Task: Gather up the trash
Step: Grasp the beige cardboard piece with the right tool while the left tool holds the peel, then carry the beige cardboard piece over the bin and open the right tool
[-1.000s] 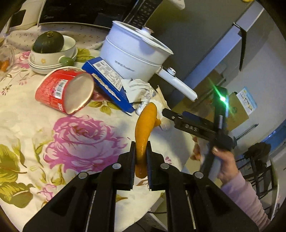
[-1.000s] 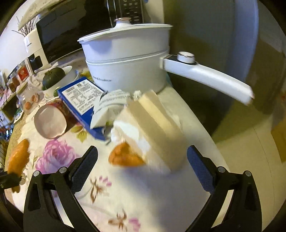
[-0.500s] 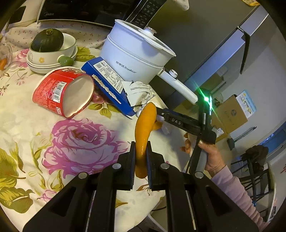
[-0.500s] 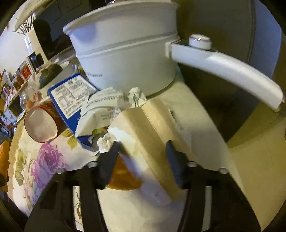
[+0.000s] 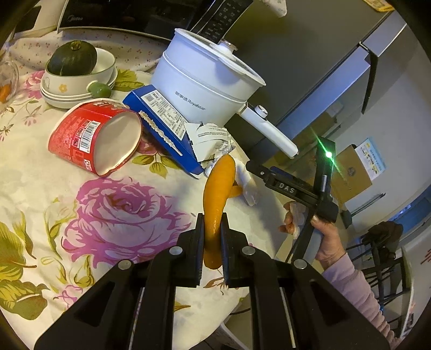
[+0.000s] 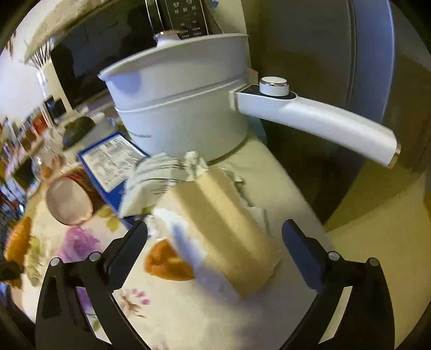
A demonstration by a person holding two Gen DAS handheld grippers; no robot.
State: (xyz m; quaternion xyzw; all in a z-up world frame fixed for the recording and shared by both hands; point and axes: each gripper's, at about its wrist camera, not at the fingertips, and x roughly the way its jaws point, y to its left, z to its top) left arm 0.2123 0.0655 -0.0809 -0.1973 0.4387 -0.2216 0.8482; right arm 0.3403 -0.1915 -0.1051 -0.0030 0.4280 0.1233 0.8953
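Observation:
My left gripper (image 5: 211,228) is shut on a long orange peel (image 5: 216,199) and holds it above the floral tablecloth (image 5: 80,204). My right gripper (image 6: 215,237) is open, its jaws wide on either side of a beige paper wrapper (image 6: 223,226) lying over white crumpled tissue (image 6: 204,274) near the table edge. A small orange peel piece (image 6: 167,261) lies beside the wrapper, by the left finger. The right gripper also shows in the left wrist view (image 5: 256,172), close to the tissue. A torn white packet (image 5: 212,137) lies behind.
A tipped red cup (image 5: 94,140), a blue box (image 5: 164,132), a white electric pot (image 5: 210,88) with a long handle (image 6: 317,121), stacked bowls with a green squash (image 5: 72,67) and a microwave (image 5: 134,13) crowd the table's far side. A fridge (image 5: 323,67) stands beyond the table edge.
The right gripper closed in around the wrapper half a second ago, then opened wide and drew back a little. The left gripper still holds the orange peel, nearly unmoved.

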